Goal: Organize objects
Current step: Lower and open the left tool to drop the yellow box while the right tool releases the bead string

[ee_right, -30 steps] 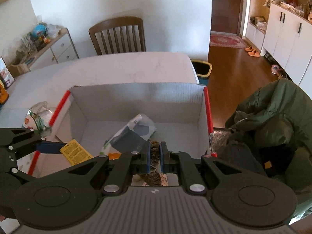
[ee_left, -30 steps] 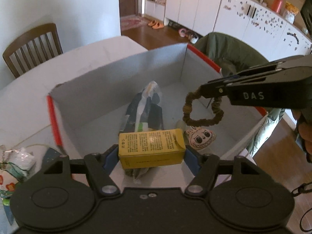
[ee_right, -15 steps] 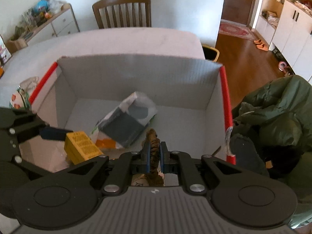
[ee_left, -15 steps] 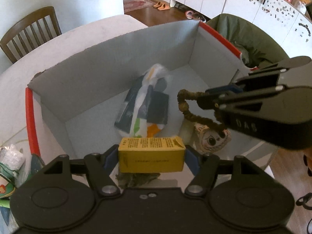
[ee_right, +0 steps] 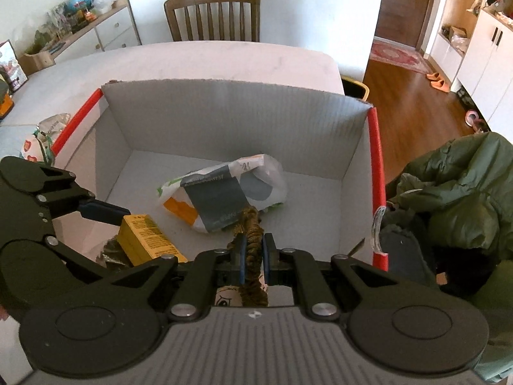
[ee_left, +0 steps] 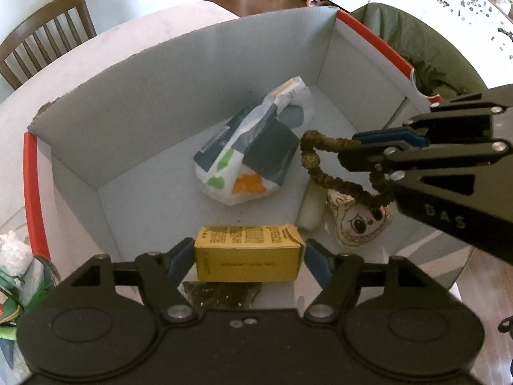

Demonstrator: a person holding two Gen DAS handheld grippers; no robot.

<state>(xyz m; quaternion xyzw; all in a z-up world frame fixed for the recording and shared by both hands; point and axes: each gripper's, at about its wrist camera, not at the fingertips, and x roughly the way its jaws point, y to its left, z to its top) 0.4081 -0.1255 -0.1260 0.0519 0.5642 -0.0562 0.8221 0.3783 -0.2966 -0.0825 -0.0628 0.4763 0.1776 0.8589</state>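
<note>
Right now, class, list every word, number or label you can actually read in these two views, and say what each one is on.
"DAS": on the side of the right gripper, in the left wrist view.
Black print on the yellow box held by the left gripper: too small to read.
Print on the plastic bag inside the cardboard box: blurred, unreadable.
Nothing else is legible.

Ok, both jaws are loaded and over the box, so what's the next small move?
Probably open the left gripper and let the yellow carton drop. It already hangs inside the grey box, over bare floor in front of the plastic bag. The right gripper, holding the brown scrunchie above the small pouch, can release next.
</note>
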